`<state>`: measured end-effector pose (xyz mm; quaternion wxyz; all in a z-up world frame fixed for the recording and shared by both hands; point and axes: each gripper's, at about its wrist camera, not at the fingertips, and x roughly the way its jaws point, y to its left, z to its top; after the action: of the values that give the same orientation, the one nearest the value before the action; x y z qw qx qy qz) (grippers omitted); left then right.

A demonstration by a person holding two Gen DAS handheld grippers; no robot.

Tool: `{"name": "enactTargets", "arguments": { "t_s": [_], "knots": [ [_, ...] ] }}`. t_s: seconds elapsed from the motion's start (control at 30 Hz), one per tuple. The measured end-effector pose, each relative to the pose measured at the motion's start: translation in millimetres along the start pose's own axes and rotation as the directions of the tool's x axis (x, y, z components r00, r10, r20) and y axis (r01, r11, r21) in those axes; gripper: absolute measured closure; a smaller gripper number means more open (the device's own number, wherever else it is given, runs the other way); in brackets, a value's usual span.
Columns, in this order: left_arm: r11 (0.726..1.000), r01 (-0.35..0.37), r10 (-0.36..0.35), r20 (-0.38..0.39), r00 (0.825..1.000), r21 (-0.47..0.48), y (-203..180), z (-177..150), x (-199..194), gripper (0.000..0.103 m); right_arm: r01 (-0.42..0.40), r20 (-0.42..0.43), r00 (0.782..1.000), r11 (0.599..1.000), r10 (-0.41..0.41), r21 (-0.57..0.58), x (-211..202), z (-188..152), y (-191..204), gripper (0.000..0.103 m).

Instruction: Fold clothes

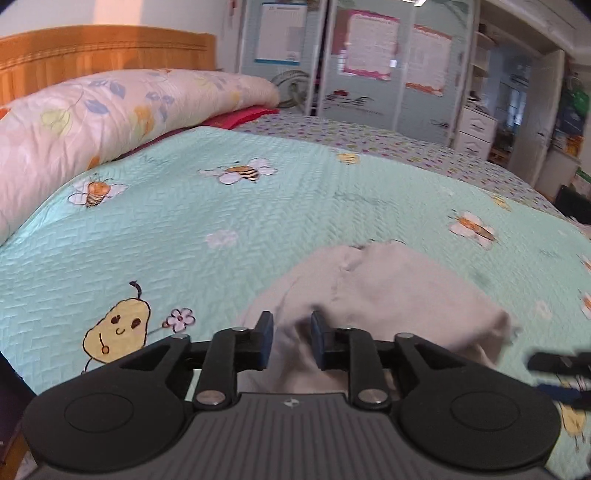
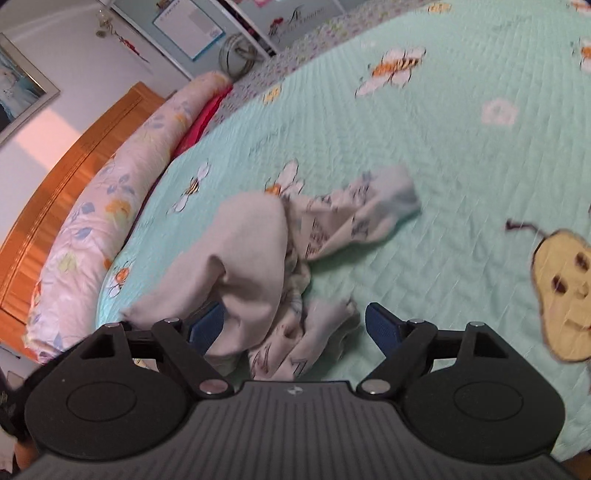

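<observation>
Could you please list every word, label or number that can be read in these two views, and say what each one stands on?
None can be read.
Blue-bordered poster on the wardrobe doors: print too small.
Pink-bordered sheets: print blurred.
Dark script decal low on the wardrobe door: illegible.
Printed marks on the crumpled garment: blurred.
Small emblem on the left hand-held gripper body: a symbol, not text.
</observation>
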<state>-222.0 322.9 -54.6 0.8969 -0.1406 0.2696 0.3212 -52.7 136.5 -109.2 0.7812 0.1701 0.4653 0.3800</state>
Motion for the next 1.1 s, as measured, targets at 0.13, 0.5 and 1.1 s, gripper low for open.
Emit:
{"name": "enactTargets", "arguments": {
  "t_s": [0.13,0.5,1.1],
  "knots": [
    [0.997,0.045,-0.047,0.024,0.999,0.06,-20,2,-14,0.061,-0.011,0.042,0.999,1.0,0.012,-0.014,23,7,7,0.019],
    [0.99,0.084,-0.084,-0.001,0.996,0.115,-33,-14,-17,0.049,-0.088,-0.031,0.996,0.936,0.082,-0.341,-1,-32,35,0.098],
    [0.975,0.199,-0.189,-0.094,0.977,0.102,-54,-38,-6,0.047,-0.031,0.058,0.997,0.974,0.045,-0.223,-21,-8,8,0.031]
  ]
}}
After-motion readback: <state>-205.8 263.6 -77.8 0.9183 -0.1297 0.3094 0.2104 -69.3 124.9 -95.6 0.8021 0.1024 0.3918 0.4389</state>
